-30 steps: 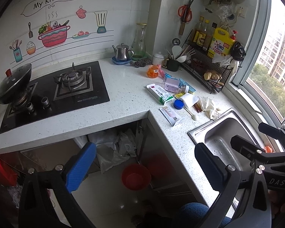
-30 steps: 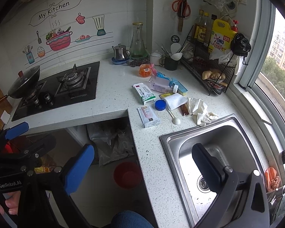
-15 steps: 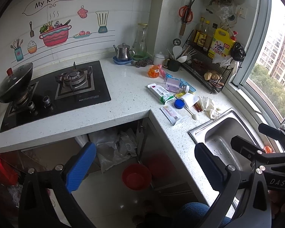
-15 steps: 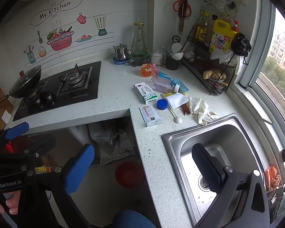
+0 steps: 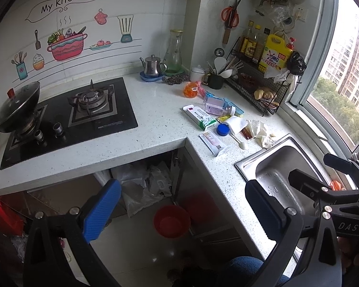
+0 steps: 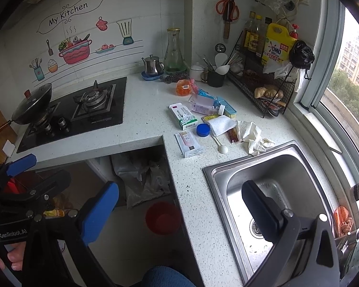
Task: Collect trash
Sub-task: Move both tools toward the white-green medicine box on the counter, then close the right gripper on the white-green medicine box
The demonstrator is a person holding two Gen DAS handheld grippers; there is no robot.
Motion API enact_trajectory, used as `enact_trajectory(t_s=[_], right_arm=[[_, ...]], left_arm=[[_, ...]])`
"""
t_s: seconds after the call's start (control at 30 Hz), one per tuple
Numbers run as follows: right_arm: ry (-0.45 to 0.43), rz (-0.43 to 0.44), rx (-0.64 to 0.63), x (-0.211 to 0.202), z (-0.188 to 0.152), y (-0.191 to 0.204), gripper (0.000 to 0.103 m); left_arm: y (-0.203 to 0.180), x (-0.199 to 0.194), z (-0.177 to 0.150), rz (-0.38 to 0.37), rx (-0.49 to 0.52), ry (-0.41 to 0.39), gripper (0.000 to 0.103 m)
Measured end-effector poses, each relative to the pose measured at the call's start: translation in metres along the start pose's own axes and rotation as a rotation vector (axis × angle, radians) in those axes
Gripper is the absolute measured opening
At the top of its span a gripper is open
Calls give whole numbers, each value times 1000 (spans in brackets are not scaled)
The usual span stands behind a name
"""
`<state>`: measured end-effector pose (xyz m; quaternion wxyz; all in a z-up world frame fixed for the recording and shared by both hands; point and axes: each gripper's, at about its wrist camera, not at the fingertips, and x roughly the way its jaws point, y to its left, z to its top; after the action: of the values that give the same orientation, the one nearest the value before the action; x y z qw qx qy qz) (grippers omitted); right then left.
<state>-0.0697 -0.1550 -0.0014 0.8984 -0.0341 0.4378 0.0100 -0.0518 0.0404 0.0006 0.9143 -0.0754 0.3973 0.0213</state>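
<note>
Both tools, left tool point(image 5: 182, 210) and right tool point(image 6: 179, 205), gape empty; crumpled white wrapper point(image 6: 253, 137) lies beside the sink point(image 6: 296, 148).

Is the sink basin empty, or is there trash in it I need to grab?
Empty as far as visible: the sink shows bare steel, water drops and the drain; the right gripper hides part of the bowl.

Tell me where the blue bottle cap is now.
In the right wrist view the blue bottle cap lies on the counter, between the green-and-white box and the white mesh cloth, beyond the sink.
</note>
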Motion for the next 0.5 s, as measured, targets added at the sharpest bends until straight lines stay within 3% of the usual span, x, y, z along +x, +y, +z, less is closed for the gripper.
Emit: enact_trajectory(t_s=[0.3, 0.5], right_arm=[[8, 26, -12, 21, 25, -4, 103], [23, 61, -37, 57, 56, -8, 103]], left_arm=[[10, 18, 25, -19, -20, 22, 103], [16, 46, 55, 7, -25, 26, 103]])
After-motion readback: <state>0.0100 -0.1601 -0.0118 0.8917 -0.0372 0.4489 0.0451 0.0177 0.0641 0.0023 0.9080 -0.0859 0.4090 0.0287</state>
